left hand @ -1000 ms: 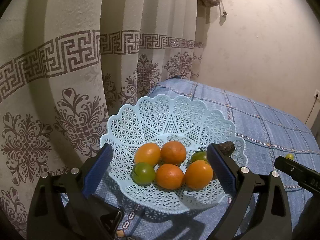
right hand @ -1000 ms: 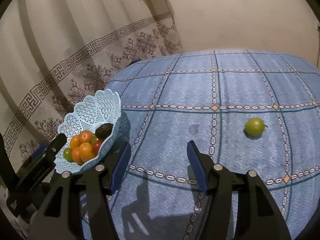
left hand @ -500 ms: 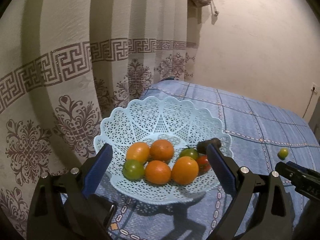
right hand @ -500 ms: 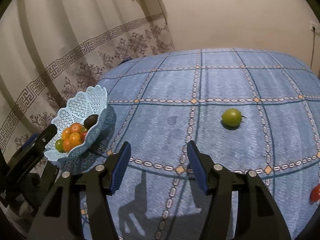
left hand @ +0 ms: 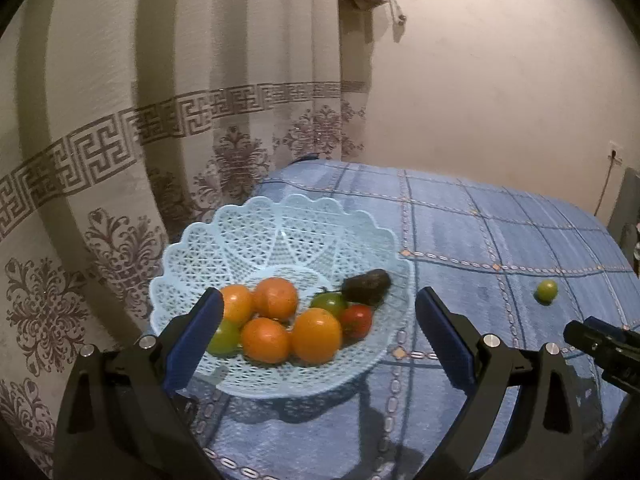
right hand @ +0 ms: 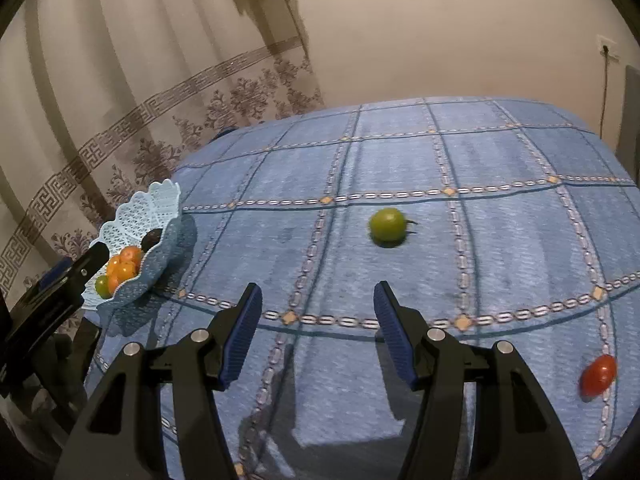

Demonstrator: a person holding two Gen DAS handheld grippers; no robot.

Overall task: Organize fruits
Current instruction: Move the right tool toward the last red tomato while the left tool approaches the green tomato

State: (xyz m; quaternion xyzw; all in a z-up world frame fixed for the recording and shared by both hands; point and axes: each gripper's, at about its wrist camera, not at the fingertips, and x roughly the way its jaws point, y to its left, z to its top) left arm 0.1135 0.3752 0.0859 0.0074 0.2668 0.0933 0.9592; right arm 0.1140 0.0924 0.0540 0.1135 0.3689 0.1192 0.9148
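Hovering right tool [right hand: 318,322] spread and empty above the blue cloth [right hand: 460,240], green tomato [right hand: 387,225] just ahead, red tomato [right hand: 598,375] at right, left tool [left hand: 318,336] spread before the fruit-filled basket [left hand: 280,236]

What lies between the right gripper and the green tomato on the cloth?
Only bare blue cloth between the open right gripper and the green tomato, seen in the right wrist view.

A plain cream wall [right hand: 440,32] rises behind the surface [right hand: 400,160], which wears a blue checked cloth. Left of the wall hangs a pale curtain [left hand: 120,120] with a brown key-pattern band. A socket [right hand: 607,49] with a cord sits on the wall's right side.
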